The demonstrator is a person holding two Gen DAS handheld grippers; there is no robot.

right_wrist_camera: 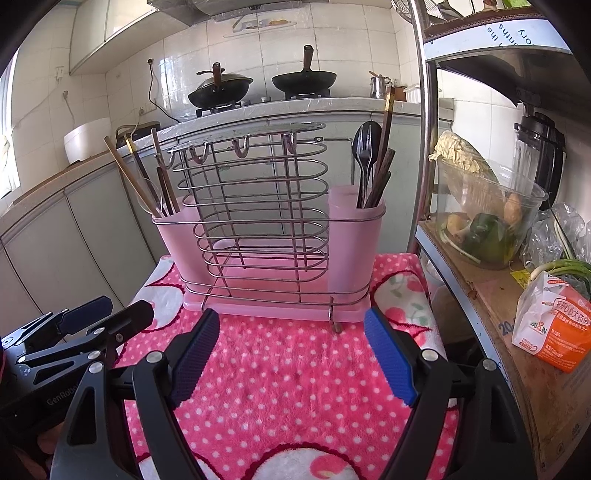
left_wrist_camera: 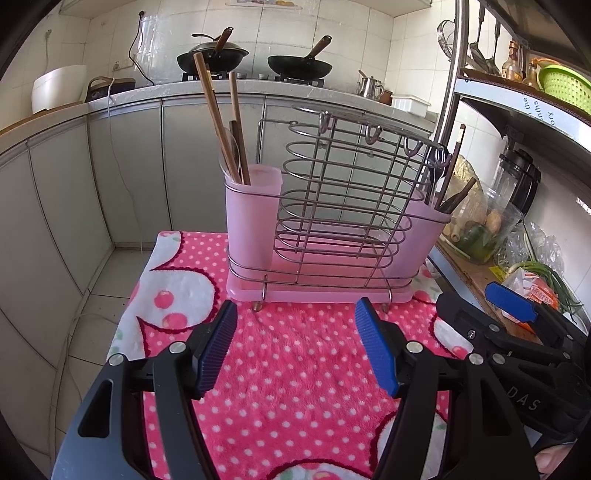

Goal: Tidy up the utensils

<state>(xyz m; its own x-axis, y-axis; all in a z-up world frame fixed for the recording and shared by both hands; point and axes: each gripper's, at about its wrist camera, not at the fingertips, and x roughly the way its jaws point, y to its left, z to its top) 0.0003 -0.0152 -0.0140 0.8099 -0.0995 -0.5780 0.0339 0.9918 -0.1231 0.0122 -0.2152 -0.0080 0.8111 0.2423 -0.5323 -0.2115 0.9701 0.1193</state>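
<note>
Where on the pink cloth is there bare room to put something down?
The polka-dot cloth is bare between the utensil rack's front edge and both open grippers, left and right. The rack's two end cups are crowded; its wire centre basket looks empty.

Printed in white on the black body of the right gripper, beside the pink-dotted cloth: "DAS"; on the left gripper, at the cloth's other side: "GenRobo", cut off. Upside down on the shelf edge strip above the cloth: "the", "nths", "ory". On the orange-and-white carton right of the cloth: Chinese characters, too small to read; on the cardboard under it: "20".
</note>
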